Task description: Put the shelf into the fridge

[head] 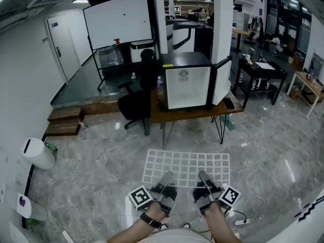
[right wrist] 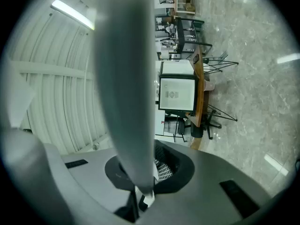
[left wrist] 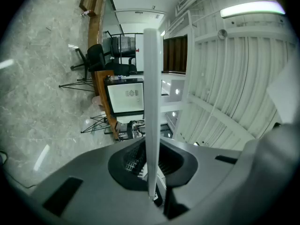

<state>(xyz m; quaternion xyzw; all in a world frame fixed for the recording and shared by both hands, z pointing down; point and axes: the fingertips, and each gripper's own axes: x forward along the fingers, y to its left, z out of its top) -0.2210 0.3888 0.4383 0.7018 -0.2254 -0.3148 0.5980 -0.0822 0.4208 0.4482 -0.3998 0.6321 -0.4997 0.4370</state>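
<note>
A white wire-grid shelf (head: 186,168) is held flat above the floor, low in the head view. My left gripper (head: 164,180) and right gripper (head: 205,180) are each shut on its near edge, side by side. In the left gripper view the shelf (left wrist: 151,102) shows edge-on as a thin white bar running into the gripper (left wrist: 152,175). In the right gripper view the shelf (right wrist: 124,78) is a broad blurred bar clamped in the gripper (right wrist: 140,184). The small fridge (head: 187,87) stands far ahead on a wooden table (head: 195,114), its door (head: 221,80) swung open to the right.
A black office chair (head: 135,104) stands left of the table, and a water bottle (head: 160,85) is beside the fridge. A whiteboard (head: 119,19) and wooden steps (head: 65,121) are at the back left, a white bin (head: 38,153) at left, a black table (head: 260,75) at right. Cables (head: 243,217) lie by my feet.
</note>
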